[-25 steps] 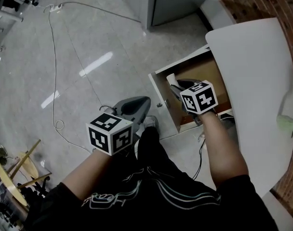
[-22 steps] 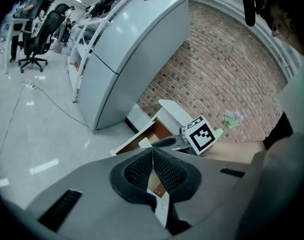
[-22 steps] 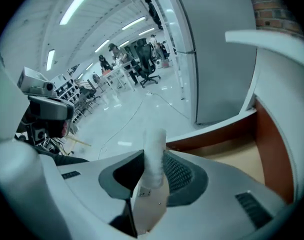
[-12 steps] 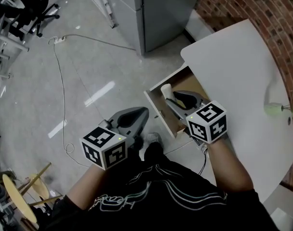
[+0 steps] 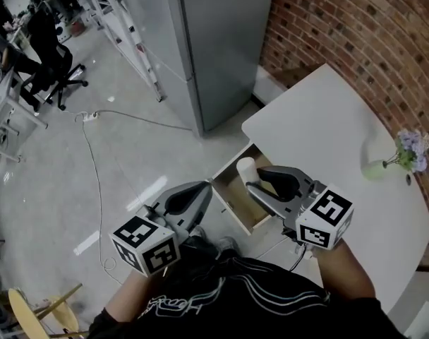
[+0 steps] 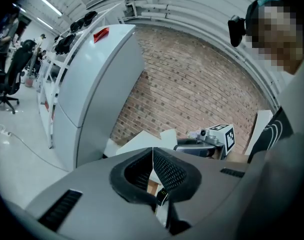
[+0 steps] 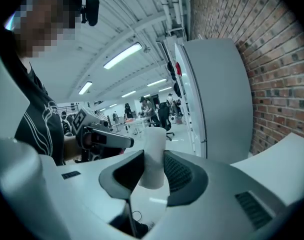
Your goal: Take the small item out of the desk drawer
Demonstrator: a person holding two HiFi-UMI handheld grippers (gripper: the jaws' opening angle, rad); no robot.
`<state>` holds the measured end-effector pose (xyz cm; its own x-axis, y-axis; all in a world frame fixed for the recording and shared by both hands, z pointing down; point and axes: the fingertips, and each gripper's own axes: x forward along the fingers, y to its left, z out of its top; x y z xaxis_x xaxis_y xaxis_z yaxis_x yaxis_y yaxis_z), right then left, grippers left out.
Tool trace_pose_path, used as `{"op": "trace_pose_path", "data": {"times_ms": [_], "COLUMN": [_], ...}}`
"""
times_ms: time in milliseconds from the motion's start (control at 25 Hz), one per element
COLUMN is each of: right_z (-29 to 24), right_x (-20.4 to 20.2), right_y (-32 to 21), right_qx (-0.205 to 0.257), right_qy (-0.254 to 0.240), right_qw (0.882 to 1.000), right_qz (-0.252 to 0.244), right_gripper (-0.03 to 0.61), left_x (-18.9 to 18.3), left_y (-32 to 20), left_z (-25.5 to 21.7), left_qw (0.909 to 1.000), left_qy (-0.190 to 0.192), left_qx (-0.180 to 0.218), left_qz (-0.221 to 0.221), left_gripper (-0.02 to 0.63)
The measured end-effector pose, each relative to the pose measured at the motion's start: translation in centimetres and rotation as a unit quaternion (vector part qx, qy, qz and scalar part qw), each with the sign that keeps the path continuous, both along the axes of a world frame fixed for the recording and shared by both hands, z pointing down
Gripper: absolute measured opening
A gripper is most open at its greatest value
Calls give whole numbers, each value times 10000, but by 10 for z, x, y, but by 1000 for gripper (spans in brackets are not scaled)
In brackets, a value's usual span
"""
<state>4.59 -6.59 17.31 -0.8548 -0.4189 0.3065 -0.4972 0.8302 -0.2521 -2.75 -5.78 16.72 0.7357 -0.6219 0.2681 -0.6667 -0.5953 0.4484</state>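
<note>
My right gripper (image 5: pixel 254 179) is shut on a small white cylinder (image 5: pixel 245 168), held upright above the front of the open wooden drawer (image 5: pixel 231 202) of the white desk (image 5: pixel 327 133). In the right gripper view the cylinder (image 7: pixel 154 154) stands between the two pads of that gripper (image 7: pixel 153 170). My left gripper (image 5: pixel 200 193) hangs to the left of the drawer, over the floor, its jaws together with nothing in them. The left gripper view shows its pads (image 6: pixel 167 170) meeting at a seam.
A tall grey cabinet (image 5: pixel 214 48) stands behind the drawer, against a brick wall (image 5: pixel 355 34). A small vase of flowers (image 5: pixel 403 152) sits on the desk's far right. A cable (image 5: pixel 94 161) runs across the floor; an office chair (image 5: pixel 59 76) is far left.
The right gripper has lifted out of the drawer with the white cylinder and pulled back toward me. The head view has tilted up, and the left gripper has shifted slightly.
</note>
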Motion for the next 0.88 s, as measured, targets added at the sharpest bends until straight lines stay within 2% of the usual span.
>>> {"op": "trace_pose_path", "data": {"times_ms": [240,400,880], "right_z": [-51,-67,-72], "right_x": [-3,1,11], "right_y": [17,25,31], "right_qx": [403,498,520], "right_qy": [-295,-525,-686], "right_qw": [9987,9973,9963], "right_qz": [-36,-121,-62], "right_gripper": [135,135,133], "left_x": [6,10,17], "left_y": [15,19,23], "left_z": [-46,-61,-65], "left_qw": [9993,9988,9989], "left_qy": [289,185,182], "left_qx": [164,392,406], "left_qz": [180,241,171], "left_gripper": [21,22,21]}}
